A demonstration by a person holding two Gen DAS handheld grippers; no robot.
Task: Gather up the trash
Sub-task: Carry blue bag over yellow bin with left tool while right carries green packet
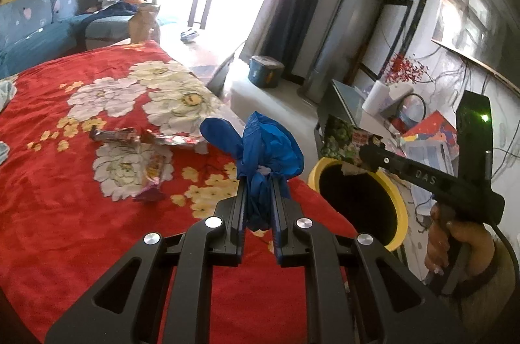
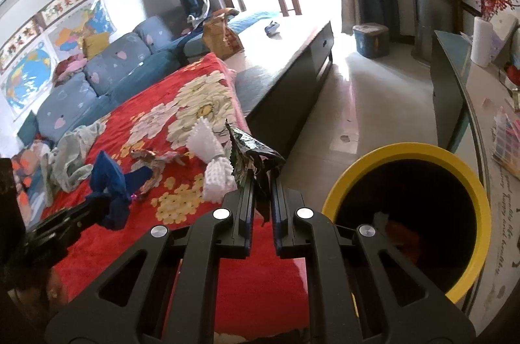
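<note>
Blue glove (image 1: pixel 260 149) is being clamped between left tongs (image 1: pixel 259 181); dark wrapper (image 2: pixel 253 158) is being pinched in right tongs (image 2: pixel 262 181) beside yellow-rimmed bin (image 2: pixel 471 181).

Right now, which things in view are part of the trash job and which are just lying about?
Job:
- blue plastic bag in left gripper
- dark snack wrapper in right gripper
- yellow-rimmed bin
- candy wrappers and white foam netting on the red floral blanket

Lying about:
- blue sofa
- paper towel roll
- blue tub
- crumpled clothes

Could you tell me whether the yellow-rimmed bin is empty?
No, the yellow-rimmed bin already has orange and pale scraps lying at its bottom.
</note>
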